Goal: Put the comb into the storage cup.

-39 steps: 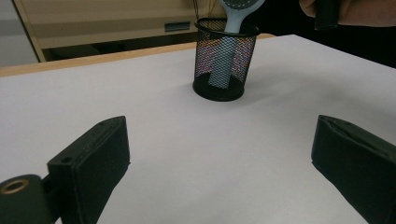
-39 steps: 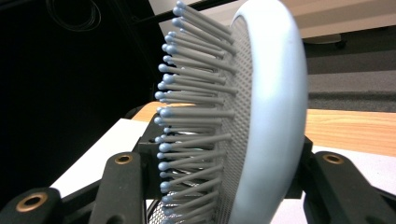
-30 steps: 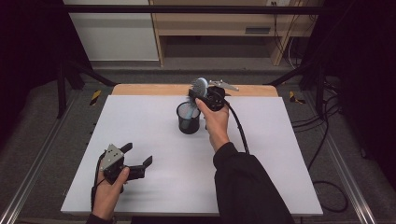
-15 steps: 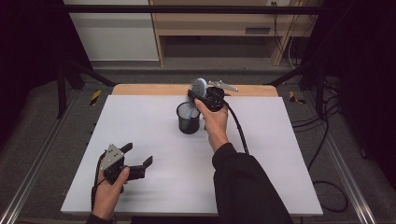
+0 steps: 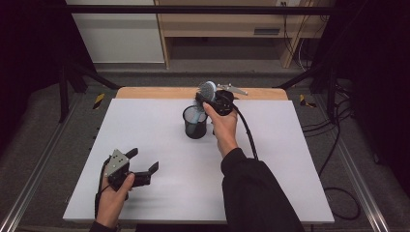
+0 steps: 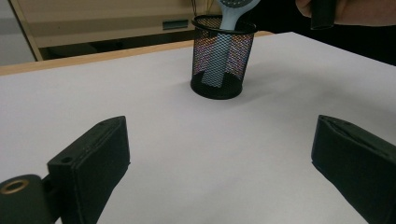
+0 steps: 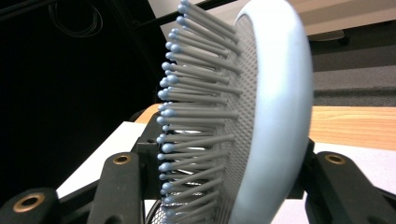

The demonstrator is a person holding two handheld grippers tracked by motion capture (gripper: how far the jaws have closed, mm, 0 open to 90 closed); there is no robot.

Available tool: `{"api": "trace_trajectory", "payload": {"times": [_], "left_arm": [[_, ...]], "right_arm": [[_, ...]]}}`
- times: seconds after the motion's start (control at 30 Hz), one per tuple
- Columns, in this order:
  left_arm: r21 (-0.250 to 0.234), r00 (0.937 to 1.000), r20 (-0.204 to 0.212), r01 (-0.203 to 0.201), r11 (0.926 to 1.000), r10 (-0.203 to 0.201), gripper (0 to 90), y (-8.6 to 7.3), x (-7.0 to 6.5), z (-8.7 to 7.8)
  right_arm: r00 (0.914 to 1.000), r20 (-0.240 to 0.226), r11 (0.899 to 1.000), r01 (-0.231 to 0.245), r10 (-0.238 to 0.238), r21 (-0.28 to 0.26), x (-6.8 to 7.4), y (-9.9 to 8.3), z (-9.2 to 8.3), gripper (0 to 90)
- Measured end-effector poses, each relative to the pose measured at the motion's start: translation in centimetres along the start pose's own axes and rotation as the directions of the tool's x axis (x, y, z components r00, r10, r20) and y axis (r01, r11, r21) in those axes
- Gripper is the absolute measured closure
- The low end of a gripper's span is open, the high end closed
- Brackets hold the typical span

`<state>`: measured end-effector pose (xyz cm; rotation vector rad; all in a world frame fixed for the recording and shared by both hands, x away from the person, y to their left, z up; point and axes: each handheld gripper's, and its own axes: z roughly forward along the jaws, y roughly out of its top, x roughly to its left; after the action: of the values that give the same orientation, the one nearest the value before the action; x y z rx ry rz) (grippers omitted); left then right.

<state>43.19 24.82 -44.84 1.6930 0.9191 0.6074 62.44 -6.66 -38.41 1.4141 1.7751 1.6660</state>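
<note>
Pale blue plastic is noted on the hairbrush (image 5: 207, 90), whose bristled head (image 7: 243, 116) is seen in the right gripper view sitting between the two black jaws of the right claw (image 5: 216, 100); the jaws are clamped on it, one against the bristle side and one against the smooth back. In the high view the brush is held above the black mesh cup (image 5: 195, 123), which stands upright near the far middle of the white surface (image 5: 290, 159). In the left gripper view the brush handle (image 6: 219, 58) is seen already down inside the cup (image 6: 219, 60), tilted, with its end close to the bottom; whether it touches the base cannot be told. The step in hand is judged to be the placing of the brush, handle first, into the cup, and it is judged nearly complete. The next move would call for the right claw to be spread and lifted clear without the light cup being tipped. The left claw (image 5: 140, 166) is held with jaws wide apart on nothing, near the front left of the surface, well apart from the cup.
</note>
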Motion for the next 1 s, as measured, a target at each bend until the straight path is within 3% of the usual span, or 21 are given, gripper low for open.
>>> {"api": "trace_trajectory", "payload": {"times": [1.0], "left_arm": [[0.000,1.0000,0.007,-0.004,1.0000,0.004,4.1,0.00,-0.08,0.03]], "right_arm": [[0.9998,0.019,1.000,0.011,-0.011,0.014,-0.50,-0.01,-0.24,43.4]]}}
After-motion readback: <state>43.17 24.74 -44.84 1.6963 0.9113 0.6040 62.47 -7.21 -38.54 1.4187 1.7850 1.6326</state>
